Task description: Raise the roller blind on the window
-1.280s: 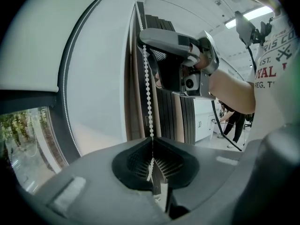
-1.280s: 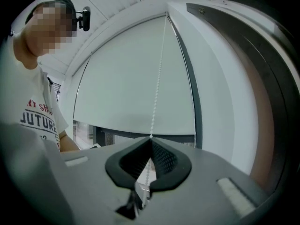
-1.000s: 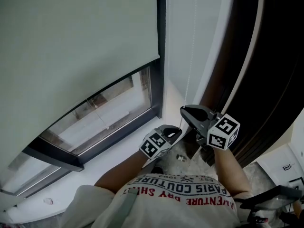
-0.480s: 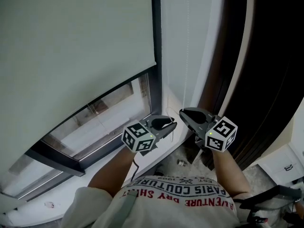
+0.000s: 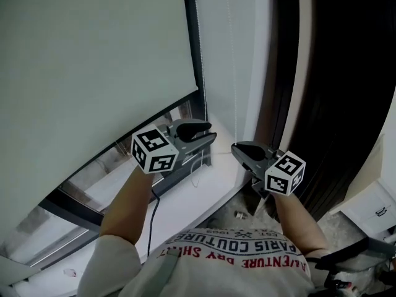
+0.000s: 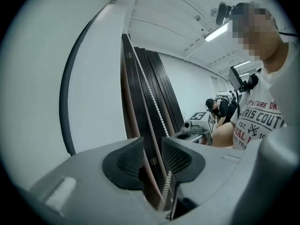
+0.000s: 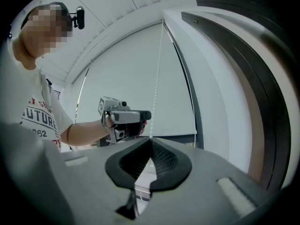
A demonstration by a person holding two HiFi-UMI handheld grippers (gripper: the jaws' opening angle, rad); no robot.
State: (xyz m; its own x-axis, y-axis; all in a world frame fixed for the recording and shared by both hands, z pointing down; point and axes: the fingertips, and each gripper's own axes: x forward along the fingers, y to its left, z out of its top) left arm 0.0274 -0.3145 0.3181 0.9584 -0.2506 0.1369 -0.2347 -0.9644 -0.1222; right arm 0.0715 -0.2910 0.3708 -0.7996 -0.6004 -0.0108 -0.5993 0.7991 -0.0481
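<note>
Pale grey-green fabric of the roller blind (image 5: 93, 54) hangs flat over the window (image 5: 114, 164). Its hem runs level across the frame, with a strip of glass bare beneath. Beside its right edge the bead chain (image 5: 230, 73) runs vertically. The right gripper (image 5: 236, 147) is clamped on the chain. The left gripper (image 5: 207, 132) has just been opening, and the chain passes loosely between its jaws. This looks like mid hand-over-hand pulling. Next, the left should close on the chain and draw down.
</note>
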